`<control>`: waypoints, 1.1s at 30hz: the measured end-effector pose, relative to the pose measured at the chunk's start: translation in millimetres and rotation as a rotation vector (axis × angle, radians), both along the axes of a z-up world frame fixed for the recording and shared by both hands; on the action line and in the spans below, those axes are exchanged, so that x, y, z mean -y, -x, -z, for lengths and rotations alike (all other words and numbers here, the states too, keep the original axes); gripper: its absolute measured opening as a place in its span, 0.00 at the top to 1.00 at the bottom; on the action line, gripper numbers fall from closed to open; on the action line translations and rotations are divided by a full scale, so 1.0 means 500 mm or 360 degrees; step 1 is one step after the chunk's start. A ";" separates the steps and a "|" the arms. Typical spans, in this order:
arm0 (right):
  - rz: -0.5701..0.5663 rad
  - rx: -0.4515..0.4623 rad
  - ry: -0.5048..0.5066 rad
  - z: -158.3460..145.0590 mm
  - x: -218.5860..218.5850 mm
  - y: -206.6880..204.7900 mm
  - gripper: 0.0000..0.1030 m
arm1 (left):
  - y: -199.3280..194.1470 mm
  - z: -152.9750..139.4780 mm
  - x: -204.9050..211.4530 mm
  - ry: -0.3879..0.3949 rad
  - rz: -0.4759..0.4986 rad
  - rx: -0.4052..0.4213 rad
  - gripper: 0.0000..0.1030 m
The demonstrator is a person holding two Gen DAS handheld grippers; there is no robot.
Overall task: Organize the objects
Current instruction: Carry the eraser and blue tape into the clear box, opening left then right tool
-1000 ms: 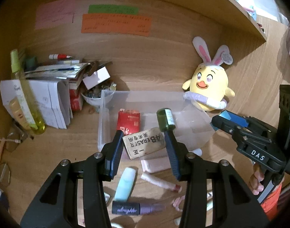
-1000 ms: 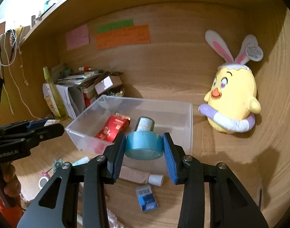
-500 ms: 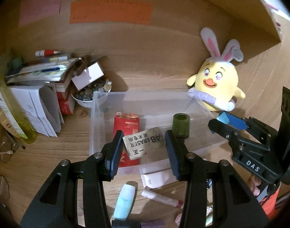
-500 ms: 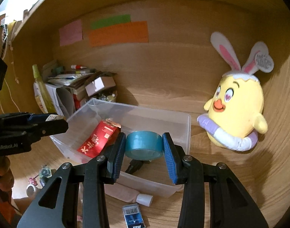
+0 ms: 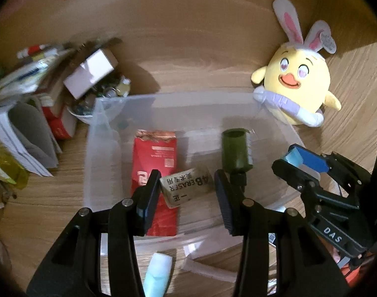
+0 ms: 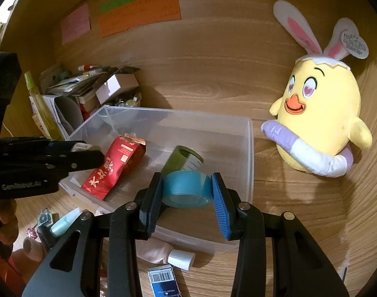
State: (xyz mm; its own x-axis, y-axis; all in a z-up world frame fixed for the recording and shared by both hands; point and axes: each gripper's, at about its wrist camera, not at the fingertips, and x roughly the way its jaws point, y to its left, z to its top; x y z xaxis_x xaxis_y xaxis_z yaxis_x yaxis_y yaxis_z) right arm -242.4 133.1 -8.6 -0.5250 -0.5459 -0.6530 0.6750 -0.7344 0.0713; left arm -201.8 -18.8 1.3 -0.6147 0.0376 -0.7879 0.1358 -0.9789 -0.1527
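Note:
A clear plastic bin (image 5: 109, 133) (image 6: 249, 148) sits on the wooden desk. It holds a red packet (image 5: 155, 153) (image 6: 114, 165) and a dark green bottle (image 5: 235, 153) (image 6: 182, 159) lying on its side. My left gripper (image 5: 186, 193) is shut on a beige eraser (image 5: 186, 188) and holds it over the bin. My right gripper (image 6: 187, 195) is shut on a blue tape roll (image 6: 186, 188) above the bin's near right part; it also shows in the left wrist view (image 5: 297, 160).
A yellow bunny-eared plush (image 5: 297, 84) (image 6: 322, 121) stands right of the bin. Stacked papers and boxes (image 5: 35, 94) (image 6: 77, 91) crowd the left. Tubes (image 5: 156, 272) (image 6: 161, 250) and a barcode box (image 6: 163, 282) lie in front of the bin.
Both grippers have moved forward from the desk front to above the bin, each still holding its object. The left view is now motion-blurred.

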 end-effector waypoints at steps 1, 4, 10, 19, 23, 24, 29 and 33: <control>-0.0003 0.0007 -0.0002 0.002 0.001 0.001 0.65 | 0.005 0.005 -0.001 -0.0012 0.0008 0.0016 0.57; -0.0008 0.0027 -0.0013 0.006 0.004 0.004 0.65 | 0.017 0.016 -0.008 -0.0001 0.0025 0.0048 0.57; -0.0005 0.0051 -0.0039 0.015 0.008 0.008 0.65 | 0.032 0.032 -0.016 -0.0027 0.0074 0.0096 0.58; 0.0008 0.0017 -0.0073 0.015 0.012 0.004 0.60 | 0.025 0.020 -0.019 0.0000 0.0077 0.0068 0.54; 0.0021 -0.0024 -0.0034 0.002 0.004 -0.003 0.41 | 0.004 -0.004 -0.015 0.0024 0.0041 0.0006 0.41; 0.0030 -0.0035 -0.0026 -0.002 0.003 -0.003 0.37 | -0.004 -0.010 -0.012 0.0027 0.0030 -0.0012 0.39; 0.0044 -0.0064 0.0013 -0.023 -0.007 -0.010 0.32 | -0.038 -0.038 -0.005 0.0037 -0.0028 -0.0081 0.27; 0.0044 -0.0082 0.0053 -0.043 -0.019 -0.023 0.26 | -0.070 -0.062 0.000 0.0085 -0.0061 -0.0144 0.20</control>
